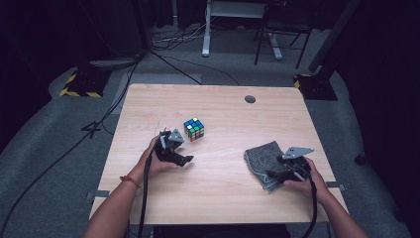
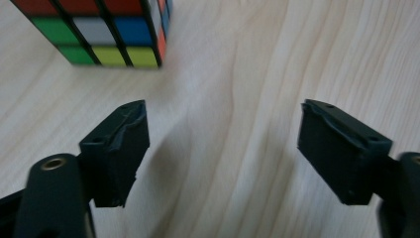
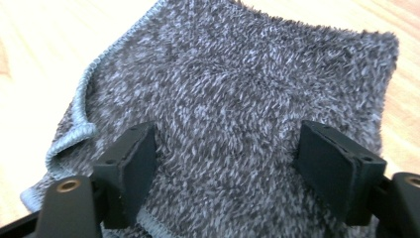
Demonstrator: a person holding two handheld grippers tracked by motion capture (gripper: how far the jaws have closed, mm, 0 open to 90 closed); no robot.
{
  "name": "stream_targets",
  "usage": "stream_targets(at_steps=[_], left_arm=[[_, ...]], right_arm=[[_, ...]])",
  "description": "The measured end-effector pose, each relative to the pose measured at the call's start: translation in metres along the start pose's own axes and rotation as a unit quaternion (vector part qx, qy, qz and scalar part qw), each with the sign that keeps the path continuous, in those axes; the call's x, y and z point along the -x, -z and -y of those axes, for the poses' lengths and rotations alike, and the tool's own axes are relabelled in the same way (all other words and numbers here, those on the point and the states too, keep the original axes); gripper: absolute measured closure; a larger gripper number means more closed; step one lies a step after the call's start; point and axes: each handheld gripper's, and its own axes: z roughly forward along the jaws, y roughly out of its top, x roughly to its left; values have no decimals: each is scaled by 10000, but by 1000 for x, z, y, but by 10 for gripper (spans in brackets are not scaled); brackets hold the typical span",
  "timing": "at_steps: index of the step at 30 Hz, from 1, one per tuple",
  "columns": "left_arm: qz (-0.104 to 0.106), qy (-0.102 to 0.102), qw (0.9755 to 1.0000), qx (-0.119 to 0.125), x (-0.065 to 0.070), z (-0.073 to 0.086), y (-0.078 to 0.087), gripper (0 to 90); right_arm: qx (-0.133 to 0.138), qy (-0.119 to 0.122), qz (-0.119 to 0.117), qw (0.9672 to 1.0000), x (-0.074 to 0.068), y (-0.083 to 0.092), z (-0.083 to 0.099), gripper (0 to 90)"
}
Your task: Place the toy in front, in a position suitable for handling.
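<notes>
A scrambled colour cube (image 1: pixel 194 129) stands on the wooden table (image 1: pixel 223 198), left of its middle. My left gripper (image 1: pixel 184 159) hovers just in front of the cube, apart from it, its jaws open over bare wood. In the left gripper view the cube (image 2: pixel 106 34) sits beyond the left jaw, and nothing lies between the jaws of the left gripper (image 2: pixel 223 114). A folded grey fleecy cloth (image 1: pixel 265 161) lies at the right. My right gripper (image 1: pixel 275 174) is open over it. In the right gripper view the cloth (image 3: pixel 237 84) spreads under the right gripper (image 3: pixel 228 134).
A round dark grommet (image 1: pixel 250 99) sits near the table's far edge. Beyond the table are floor cables (image 1: pixel 173 62), a white desk leg (image 1: pixel 206 29), chair legs (image 1: pixel 275 42) and yellow-black striped bases (image 1: pixel 79 87).
</notes>
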Motion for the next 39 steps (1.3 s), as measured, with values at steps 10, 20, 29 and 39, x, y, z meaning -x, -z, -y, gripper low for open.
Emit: stream_targets(at_steps=[10, 20, 29, 39], left_arm=[[-406, 331, 9982, 294, -25, -24, -13, 156], [-515, 322, 9977, 285, -44, -41, -38, 157], [-338, 69, 9993, 125, -33, -49, -46, 289], [96, -439, 9990, 0, 2, -43, -41, 332]], right_arm=[[277, 205, -159, 9993, -13, 4, -8, 256], [302, 183, -260, 9990, -12, -1, -2, 256], [229, 184, -283, 9992, -13, -1, -1, 279], [219, 160, -356, 9990, -13, -1, 2, 284]])
